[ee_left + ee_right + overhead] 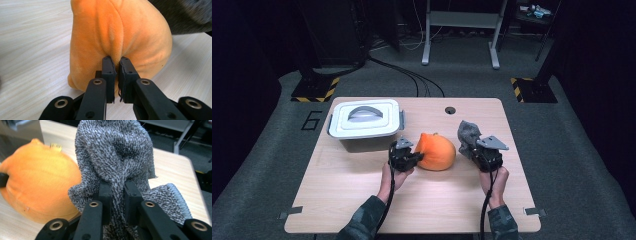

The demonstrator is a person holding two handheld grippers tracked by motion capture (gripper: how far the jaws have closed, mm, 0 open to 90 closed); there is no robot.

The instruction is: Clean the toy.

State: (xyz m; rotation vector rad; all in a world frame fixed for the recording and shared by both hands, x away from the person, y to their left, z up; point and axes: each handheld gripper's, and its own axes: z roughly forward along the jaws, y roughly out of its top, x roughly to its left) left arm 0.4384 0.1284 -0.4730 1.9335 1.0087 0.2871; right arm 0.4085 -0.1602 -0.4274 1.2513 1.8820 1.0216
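A fold of the orange plush toy (436, 151), resting mid-table, is pinched by the left gripper (416, 159). The grey knitted cloth (468, 133) is clamped and held aloft in the right gripper (473, 148), just right of the toy.

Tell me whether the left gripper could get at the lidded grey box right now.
Probably not yet. The left gripper is shut on the orange plush, so it is occupied. The grey box sits just beyond it with nothing between; after letting go, the way looks free.
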